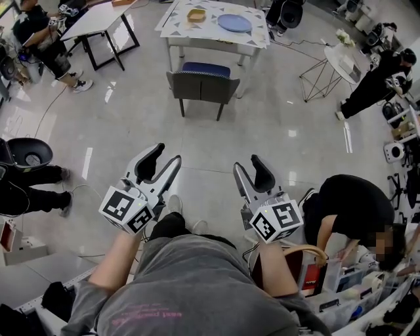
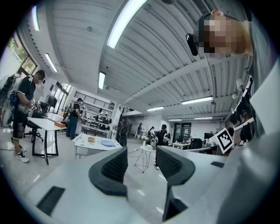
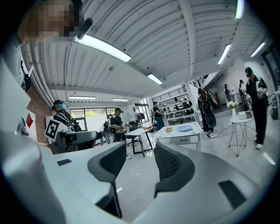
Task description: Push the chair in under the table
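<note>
The chair (image 1: 202,82), grey-backed with a blue seat, stands on the floor in front of the white table (image 1: 172,28), its back toward me and its seat partly under the table edge. A yellow bowl (image 1: 196,14) and a blue plate (image 1: 234,23) sit on the table. My left gripper (image 1: 164,156) and right gripper (image 1: 248,164) are held side by side well short of the chair, both open and empty. The left gripper view shows open jaws (image 2: 141,158) with the table (image 2: 83,143) far beyond; the right gripper view shows open jaws (image 3: 140,158) with the same table (image 3: 192,132) far off.
A person in black (image 1: 348,210) crouches close at my right beside cluttered boxes. Someone's legs and a black office chair (image 1: 26,154) are at my left. A wire-legged side table (image 1: 341,62) stands to the right of the table, a black-framed desk (image 1: 98,20) to its left.
</note>
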`<state>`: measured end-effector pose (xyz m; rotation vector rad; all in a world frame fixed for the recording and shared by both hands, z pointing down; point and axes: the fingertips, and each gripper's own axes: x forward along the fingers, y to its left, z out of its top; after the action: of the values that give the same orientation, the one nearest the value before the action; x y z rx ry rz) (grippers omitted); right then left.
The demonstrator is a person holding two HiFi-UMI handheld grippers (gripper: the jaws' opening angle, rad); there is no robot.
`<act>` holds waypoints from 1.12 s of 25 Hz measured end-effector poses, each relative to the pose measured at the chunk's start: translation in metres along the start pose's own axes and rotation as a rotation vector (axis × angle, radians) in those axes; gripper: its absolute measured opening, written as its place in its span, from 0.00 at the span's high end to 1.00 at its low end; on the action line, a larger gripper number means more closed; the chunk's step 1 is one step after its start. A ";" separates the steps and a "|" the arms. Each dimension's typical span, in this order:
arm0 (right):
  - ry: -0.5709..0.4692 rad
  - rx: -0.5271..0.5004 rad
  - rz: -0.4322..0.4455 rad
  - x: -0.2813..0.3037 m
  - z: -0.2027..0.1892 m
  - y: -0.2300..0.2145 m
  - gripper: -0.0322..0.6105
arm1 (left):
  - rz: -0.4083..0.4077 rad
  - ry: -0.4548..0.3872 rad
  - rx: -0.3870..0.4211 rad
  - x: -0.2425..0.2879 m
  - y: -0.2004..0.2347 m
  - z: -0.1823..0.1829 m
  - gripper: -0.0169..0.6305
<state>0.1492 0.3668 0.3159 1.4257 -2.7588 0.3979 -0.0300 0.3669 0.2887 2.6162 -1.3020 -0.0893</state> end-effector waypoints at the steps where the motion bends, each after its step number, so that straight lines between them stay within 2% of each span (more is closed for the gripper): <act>1: 0.001 0.001 0.000 0.002 0.000 -0.002 0.65 | 0.002 -0.001 -0.001 0.002 0.002 0.000 0.67; 11: 0.019 0.003 -0.019 0.054 -0.002 -0.032 0.65 | -0.012 -0.005 -0.022 0.046 0.050 -0.005 0.67; 28: 0.055 0.036 -0.068 0.210 0.006 -0.075 0.65 | -0.057 0.042 -0.051 0.143 0.188 0.009 0.66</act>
<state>0.0874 0.1555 0.3524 1.4876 -2.6651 0.4792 -0.0918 0.1419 0.3278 2.5984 -1.1959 -0.0744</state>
